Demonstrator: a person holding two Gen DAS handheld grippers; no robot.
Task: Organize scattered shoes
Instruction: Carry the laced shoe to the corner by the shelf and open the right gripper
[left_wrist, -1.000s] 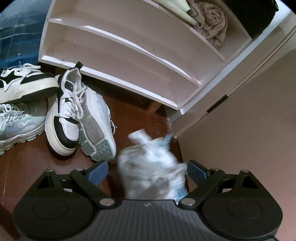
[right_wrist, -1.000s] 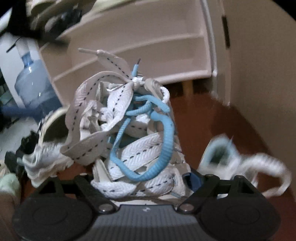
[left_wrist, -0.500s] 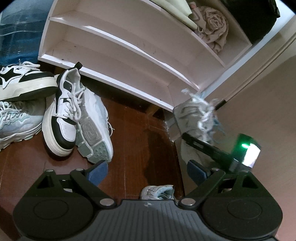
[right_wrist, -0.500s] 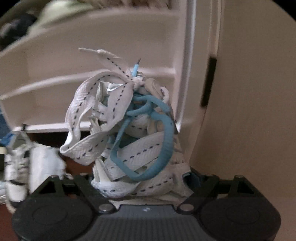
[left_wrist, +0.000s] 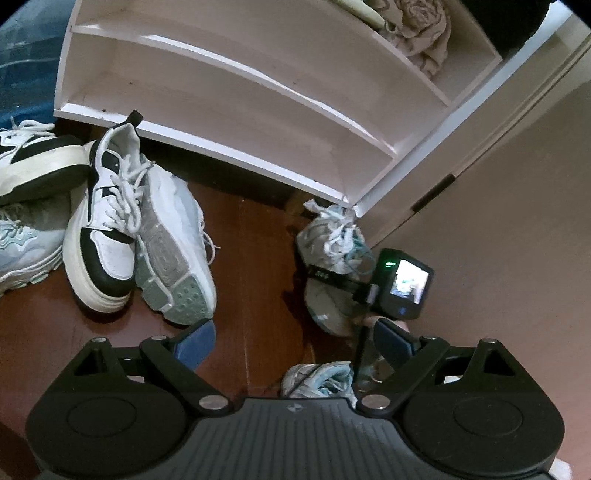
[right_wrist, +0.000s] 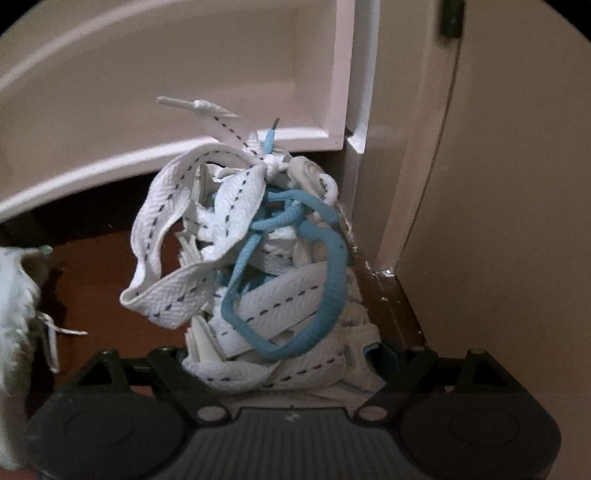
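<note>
Carried nearer the shelf corner (right_wrist: 343, 140) — laced sneaker (right_wrist: 266, 280) pinched by right gripper (right_wrist: 280, 365), left gripper (left_wrist: 293, 338) spread, empty.

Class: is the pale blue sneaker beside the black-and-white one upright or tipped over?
Tipped over. The pale blue sneaker lies on its side, its grey treaded sole facing the camera, against the black-and-white sneaker.
</note>
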